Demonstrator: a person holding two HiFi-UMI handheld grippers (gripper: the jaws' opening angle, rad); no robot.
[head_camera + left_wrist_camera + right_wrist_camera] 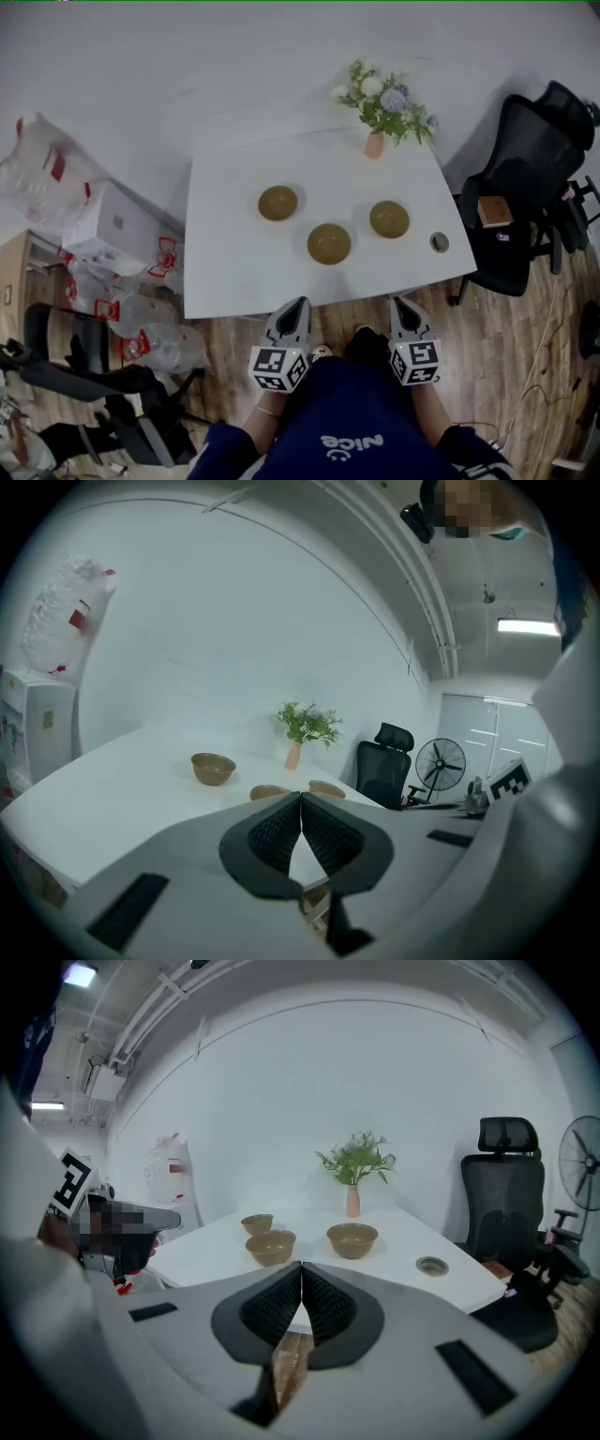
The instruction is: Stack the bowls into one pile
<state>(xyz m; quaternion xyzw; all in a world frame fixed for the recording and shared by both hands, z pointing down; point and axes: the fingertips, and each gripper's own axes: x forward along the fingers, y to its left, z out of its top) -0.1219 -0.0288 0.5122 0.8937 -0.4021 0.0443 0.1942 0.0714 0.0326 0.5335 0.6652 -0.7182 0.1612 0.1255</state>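
Three olive-brown bowls stand apart on the white table (234,272): a left bowl (277,202), a middle bowl (329,244) nearest me, and a right bowl (389,219). My left gripper (298,305) is shut and empty, just short of the table's near edge. My right gripper (401,305) is shut and empty too, beside it at the same edge. From the left gripper view I see the left bowl (213,768) and the rims of the other two past the jaws. The right gripper view shows all three bowls (352,1239) (271,1246) (257,1224).
A pink vase of flowers (382,111) stands at the table's far edge. A small round lid (440,242) lies near the right corner. A black office chair (525,197) is to the right, boxes and plastic bags (103,234) to the left, and a fan (440,764) beyond.
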